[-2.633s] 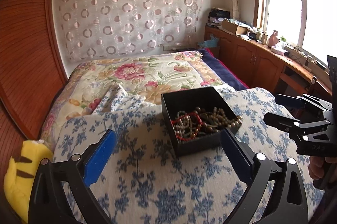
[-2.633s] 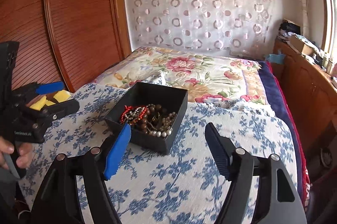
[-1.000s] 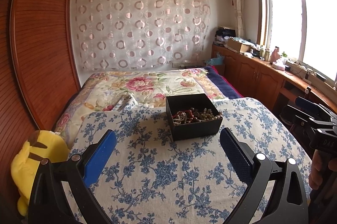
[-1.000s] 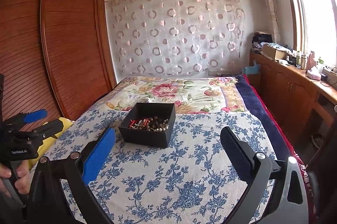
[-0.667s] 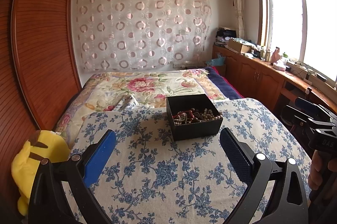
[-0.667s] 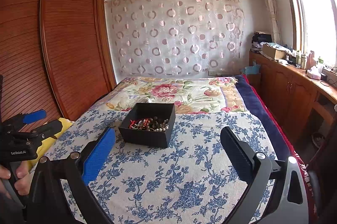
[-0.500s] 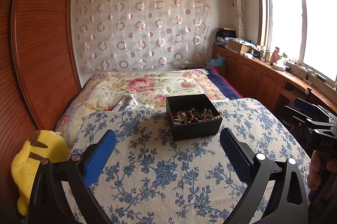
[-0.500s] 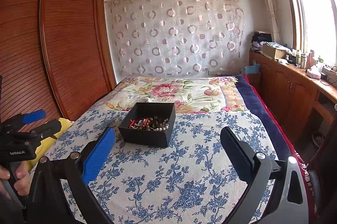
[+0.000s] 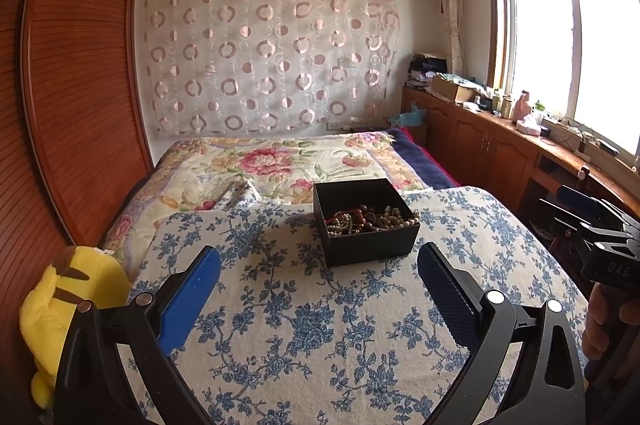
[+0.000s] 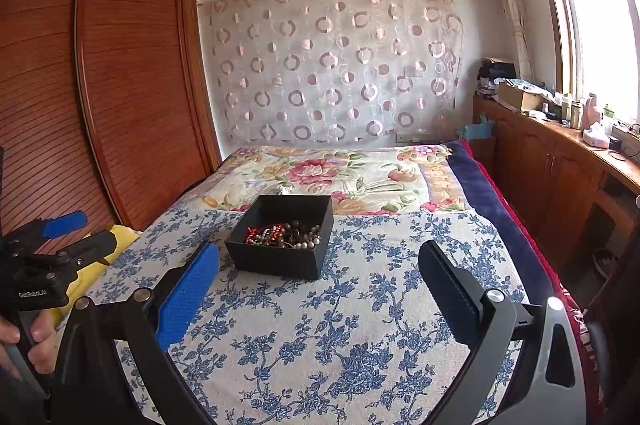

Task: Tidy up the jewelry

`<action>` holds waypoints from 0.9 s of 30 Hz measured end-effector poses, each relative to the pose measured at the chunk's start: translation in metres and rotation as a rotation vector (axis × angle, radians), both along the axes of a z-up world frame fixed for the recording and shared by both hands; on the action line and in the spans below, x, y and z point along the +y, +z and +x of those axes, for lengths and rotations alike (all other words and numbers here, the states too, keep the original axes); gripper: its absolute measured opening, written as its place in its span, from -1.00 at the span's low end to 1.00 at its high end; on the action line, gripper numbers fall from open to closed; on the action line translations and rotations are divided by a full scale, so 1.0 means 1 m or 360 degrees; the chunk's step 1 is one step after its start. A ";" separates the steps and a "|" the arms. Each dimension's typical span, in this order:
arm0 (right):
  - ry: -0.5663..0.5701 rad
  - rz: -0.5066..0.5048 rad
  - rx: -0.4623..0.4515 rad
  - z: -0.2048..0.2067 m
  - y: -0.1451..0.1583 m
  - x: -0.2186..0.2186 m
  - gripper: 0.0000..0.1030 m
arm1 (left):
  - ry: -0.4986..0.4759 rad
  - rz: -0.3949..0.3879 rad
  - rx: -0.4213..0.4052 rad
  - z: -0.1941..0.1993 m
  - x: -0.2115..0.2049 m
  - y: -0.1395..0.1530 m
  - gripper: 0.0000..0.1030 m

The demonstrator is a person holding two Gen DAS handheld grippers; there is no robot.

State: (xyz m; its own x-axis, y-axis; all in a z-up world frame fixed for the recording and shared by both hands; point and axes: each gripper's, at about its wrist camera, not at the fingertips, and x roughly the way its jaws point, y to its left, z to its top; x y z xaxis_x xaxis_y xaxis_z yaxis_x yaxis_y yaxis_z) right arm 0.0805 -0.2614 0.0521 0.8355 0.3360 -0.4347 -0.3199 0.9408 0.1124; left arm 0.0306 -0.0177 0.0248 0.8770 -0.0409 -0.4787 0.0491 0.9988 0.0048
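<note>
Bed (image 9: 280,161) under a blue-and-white floral cover (image 9: 320,325) fills the lower field of both wrist views; nothing else lies on the cover between or beside either set of jaws. Wooden wardrobe (image 10: 100,85) stands off to the outer left, window cabinet (image 9: 500,145) off to the outer right, both well clear of the work area. Yellow plush toy (image 9: 60,305) sits at the cover's edge, outside the left jaw of the left gripper (image 9: 320,285). Black open-top box (image 9: 366,221) rests on the cover ahead of both grippers: just beyond the left gripper's tips and toward its right finger; ahead of the right gripper (image 10: 318,277) and nearer its left finger. Bead strands (image 9: 370,219), pearl-white, dark brown and red, lie heaped in a tangle inside the box. Both grippers: jaws spread wide, nothing between the pads, held above the cover and apart from the box. Judgement: jewelry is gathered but unsorted. Risks: strands look interlocked, so pinching one bead would likely drag up the whole clump; the box looks light and sits on soft bedding, so a snagged strand or a finger catching the rim could tip or slide it; round beads may squirt from flat pads.
</note>
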 end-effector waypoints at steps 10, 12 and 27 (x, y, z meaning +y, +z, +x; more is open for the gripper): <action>0.0000 0.0003 0.0003 0.000 -0.001 0.000 0.95 | 0.0001 0.0001 -0.0011 -0.002 -0.005 0.001 0.85; -0.0002 0.0002 0.0001 0.001 -0.001 0.001 0.95 | 0.0000 0.0000 -0.0010 -0.002 -0.005 0.001 0.85; 0.0006 0.0010 -0.0005 0.000 -0.002 0.007 0.95 | -0.0006 -0.0003 -0.0019 -0.004 -0.006 0.005 0.85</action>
State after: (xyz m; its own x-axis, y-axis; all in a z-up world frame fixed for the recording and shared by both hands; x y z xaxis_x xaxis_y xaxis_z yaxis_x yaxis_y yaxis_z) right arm 0.0805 -0.2541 0.0505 0.8356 0.3418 -0.4301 -0.3237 0.9389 0.1171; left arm 0.0268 -0.0240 0.0295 0.8824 -0.0454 -0.4684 0.0531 0.9986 0.0032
